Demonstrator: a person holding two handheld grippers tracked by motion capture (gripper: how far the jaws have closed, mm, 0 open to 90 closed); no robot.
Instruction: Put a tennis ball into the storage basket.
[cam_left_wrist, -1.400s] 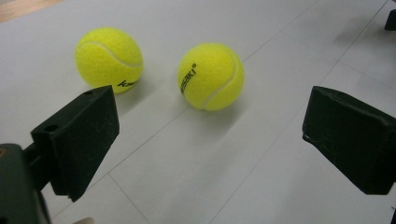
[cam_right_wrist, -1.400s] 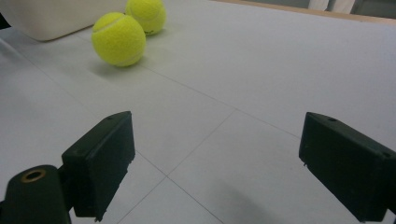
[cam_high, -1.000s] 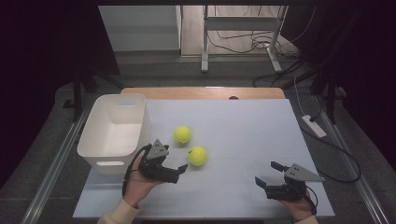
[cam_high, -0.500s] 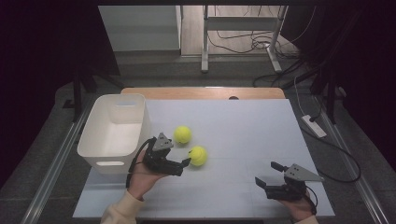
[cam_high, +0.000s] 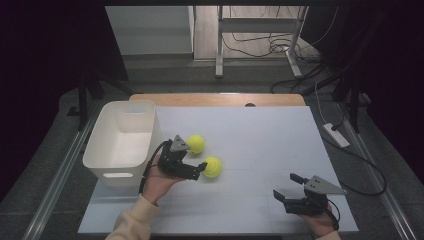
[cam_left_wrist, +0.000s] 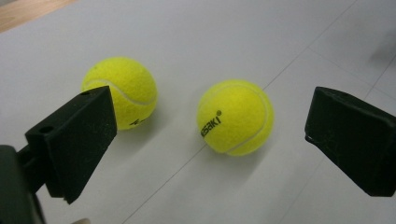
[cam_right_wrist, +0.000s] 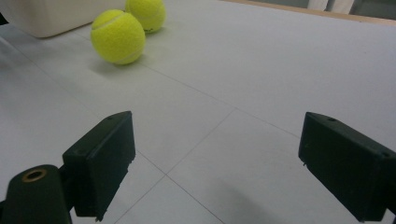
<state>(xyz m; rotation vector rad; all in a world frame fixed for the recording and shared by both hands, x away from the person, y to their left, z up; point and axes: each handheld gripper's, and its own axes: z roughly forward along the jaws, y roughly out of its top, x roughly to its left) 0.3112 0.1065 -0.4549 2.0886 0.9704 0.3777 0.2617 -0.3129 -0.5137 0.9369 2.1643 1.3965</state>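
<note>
Two tennis balls lie on the white table, just right of the white bin, and the work in hand looks like gathering them into that bin. Going from the biggest thing down: the bin stands open-topped at the table's left, its near wall beside the person's left hand. The left gripper sits low between bin and balls, jaws spread wide and holding nothing. The right gripper rests at the near right, well apart from the balls, its jaws also wide and empty.

The near ball lies between the left gripper's jaws in the left gripper view, a little ahead of the tips and not yet touched. The far ball sits close beside it, partly behind one jaw.

To do this grasp well, I judge the left gripper should ease forward until the near ball sits fully between the pads, keeping the jaw on the far ball's side clear of that ball so it is not nudged away. Close across the ball's widest part; felt gives good grip, but a pinch off-centre could squirt it out. Then lift straight before swinging over the bin's rim.

Against the frame one second earlier, the left gripper is farther forward and right, its tips now just beside the near ball. Balls, bin and right gripper sit as they did.
</note>
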